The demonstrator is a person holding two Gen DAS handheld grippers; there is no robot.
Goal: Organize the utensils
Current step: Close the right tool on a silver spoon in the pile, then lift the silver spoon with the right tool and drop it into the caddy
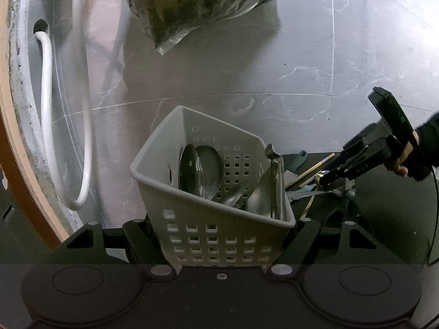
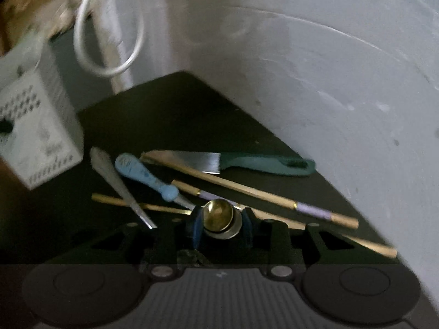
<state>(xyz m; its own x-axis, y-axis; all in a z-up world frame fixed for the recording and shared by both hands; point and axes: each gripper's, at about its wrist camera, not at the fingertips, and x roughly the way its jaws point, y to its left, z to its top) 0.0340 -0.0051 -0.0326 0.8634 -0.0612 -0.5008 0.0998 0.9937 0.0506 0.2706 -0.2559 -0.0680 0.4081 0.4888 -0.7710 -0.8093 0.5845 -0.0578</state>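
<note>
My left gripper (image 1: 219,242) is shut on a white perforated utensil basket (image 1: 211,235), which holds several metal spoons (image 1: 200,170) and a metal handle (image 1: 277,192). My right gripper (image 2: 219,224) is shut on a gold spoon (image 2: 218,213), bowl toward the camera, just above a dark mat (image 2: 170,120). In the left wrist view the right gripper (image 1: 326,178) is right of the basket. On the mat lie a green-handled knife (image 2: 247,161), a blue-handled utensil (image 2: 145,175), a metal handle (image 2: 115,175) and gold chopsticks (image 2: 260,194). The basket (image 2: 35,134) is at the left.
A white hose (image 1: 82,109) loops on the grey marble floor at the left, near a wooden edge (image 1: 16,164). A clear bag of dark green stuff (image 1: 203,2) lies beyond the basket. A pale curved wall (image 2: 343,82) borders the mat on the right.
</note>
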